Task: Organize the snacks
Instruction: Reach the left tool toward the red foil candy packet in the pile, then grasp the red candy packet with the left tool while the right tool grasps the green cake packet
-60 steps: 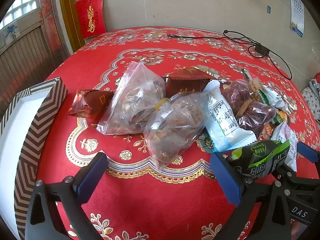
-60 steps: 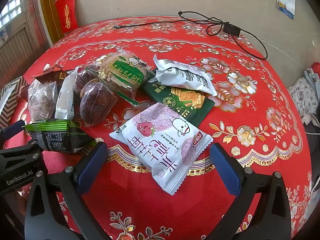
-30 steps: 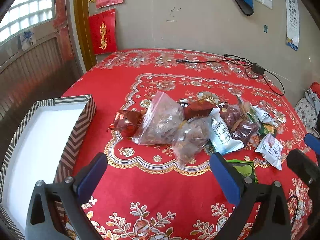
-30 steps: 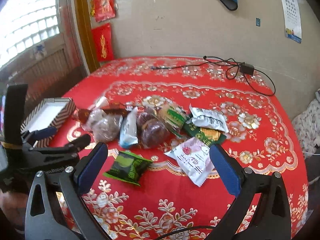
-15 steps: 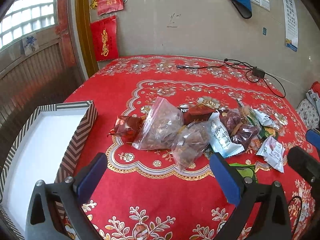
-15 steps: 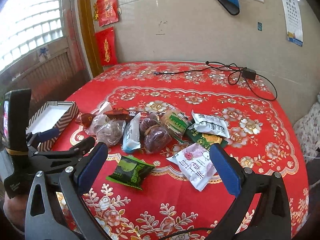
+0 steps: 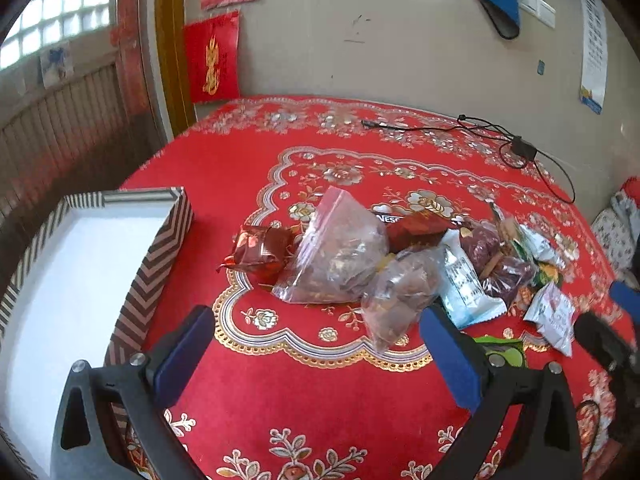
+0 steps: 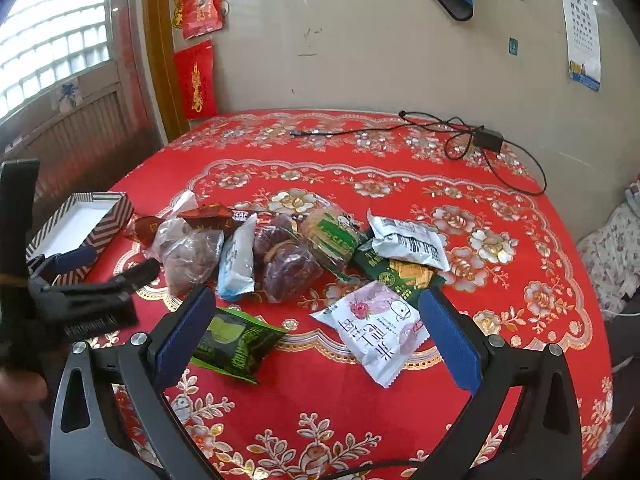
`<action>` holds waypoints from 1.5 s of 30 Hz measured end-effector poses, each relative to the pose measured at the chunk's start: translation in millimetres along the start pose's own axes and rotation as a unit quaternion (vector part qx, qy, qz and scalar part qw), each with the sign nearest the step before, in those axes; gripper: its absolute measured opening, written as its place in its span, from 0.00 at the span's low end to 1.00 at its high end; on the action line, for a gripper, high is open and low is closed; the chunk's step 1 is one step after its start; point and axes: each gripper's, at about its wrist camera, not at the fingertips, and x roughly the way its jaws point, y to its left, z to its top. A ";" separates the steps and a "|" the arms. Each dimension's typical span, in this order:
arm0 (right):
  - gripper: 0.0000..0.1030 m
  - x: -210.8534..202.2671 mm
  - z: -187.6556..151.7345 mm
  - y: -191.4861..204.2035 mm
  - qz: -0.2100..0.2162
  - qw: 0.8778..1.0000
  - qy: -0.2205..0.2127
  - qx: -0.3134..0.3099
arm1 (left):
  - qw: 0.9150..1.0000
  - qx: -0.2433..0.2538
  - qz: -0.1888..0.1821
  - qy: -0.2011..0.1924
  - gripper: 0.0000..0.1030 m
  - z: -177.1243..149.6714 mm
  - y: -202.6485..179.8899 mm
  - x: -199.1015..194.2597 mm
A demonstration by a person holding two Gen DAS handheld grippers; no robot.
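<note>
1. Left gripper (image 7: 316, 344), black frame with blue pads: jaws spread wide, nothing between them, held above the red floral tablecloth (image 7: 304, 400).
2. Right gripper (image 8: 316, 332), same build: jaws spread wide, empty, above the near part of the cloth.
3. Landmark: white-lined open box with brown-and-cream zigzag walls (image 7: 152, 264), at the cloth's left edge in the left wrist view.
4. Dark red foil packet (image 7: 256, 250) is the snack nearest the box, to its right, apart from it.
5. Big clear zip bag of brown snacks (image 7: 340, 256) lies right of the foil packet, touching it.
6. Smaller clear bag of brown pieces (image 7: 400, 288) overlaps the big bag's right side, farther from the box.
7. White-and-light-blue sachet (image 8: 238, 264) sits next along, then two clear bags of dark red fruit (image 8: 288, 264).
8. Green-and-black crinkled packet (image 8: 236, 342) lies alone on the near side of the pile, partly behind the right gripper's left pad.
9. White packet with pink strawberry print (image 8: 376, 332) lies between the right gripper's pads in that view, flat on the cloth.
10. Dark green cracker packet (image 8: 400, 276) and a white-grey packet (image 8: 408, 244) on top of it are farthest from the box.
11. Black cable with adapter (image 8: 484, 140) lies at the far side of the cloth, well apart from the box.
</note>
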 end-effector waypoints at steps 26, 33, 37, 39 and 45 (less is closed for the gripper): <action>0.99 8.6 -3.9 -11.3 0.029 0.999 0.016 0.012 | 0.994 -0.079 -0.024 0.073 1.00 41.6 55.1 21.1; 0.99 12.6 -5.9 -10.3 0.033 0.999 0.025 0.012 | 0.993 -0.053 -0.012 0.106 1.00 49.7 48.8 47.5; 0.99 11.9 -4.1 -11.2 0.034 0.999 0.023 0.015 | 0.990 -0.050 -0.021 0.128 1.00 54.6 50.5 60.9; 0.99 12.4 -4.2 -11.1 0.035 0.999 0.024 0.015 | 0.989 -0.051 -0.021 0.135 1.00 57.7 52.7 66.4; 0.99 15.4 -4.1 -11.2 0.047 0.998 0.029 0.021 | 0.987 -0.057 -0.028 0.146 1.00 57.8 57.4 75.3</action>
